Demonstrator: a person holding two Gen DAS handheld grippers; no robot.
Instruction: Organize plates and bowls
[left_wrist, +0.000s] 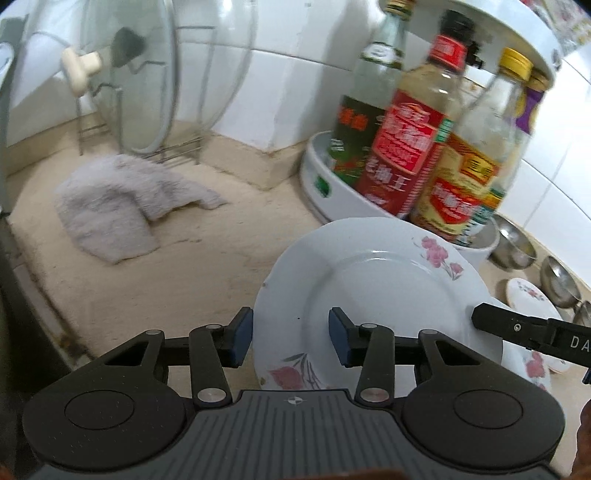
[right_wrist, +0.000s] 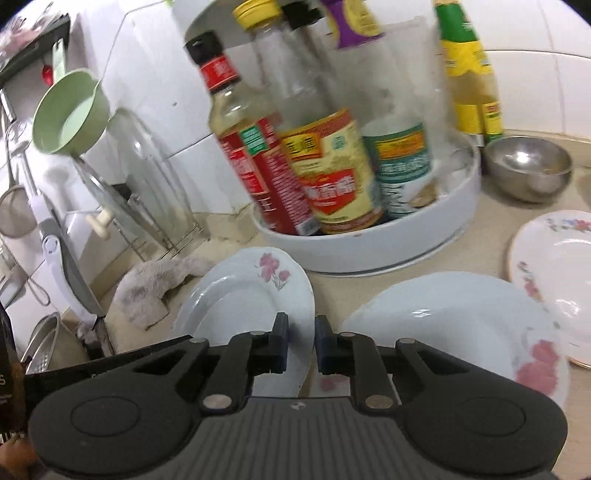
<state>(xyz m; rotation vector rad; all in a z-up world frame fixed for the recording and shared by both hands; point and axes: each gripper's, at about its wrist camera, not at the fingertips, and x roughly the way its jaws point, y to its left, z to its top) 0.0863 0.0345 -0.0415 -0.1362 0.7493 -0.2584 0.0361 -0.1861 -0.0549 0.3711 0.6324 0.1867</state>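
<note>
Beige stone surface (left_wrist: 155, 280) w/ white round bottle tray (right_wrist: 388, 240). White floral-rimmed plate (left_wrist: 373, 280) tilted, raised, just in front of tray. Right tongs (right_wrist: 301, 341) narrow, pinching plate rim; left tongs (left_wrist: 290, 338) wide, straddling near edge.

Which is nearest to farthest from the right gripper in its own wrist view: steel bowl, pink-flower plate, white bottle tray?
1. Pink-flower plate: right at the right gripper, rim between its jaws.
2. White bottle tray: beyond, centre.
3. Steel bowl: farthest, back right.
</note>
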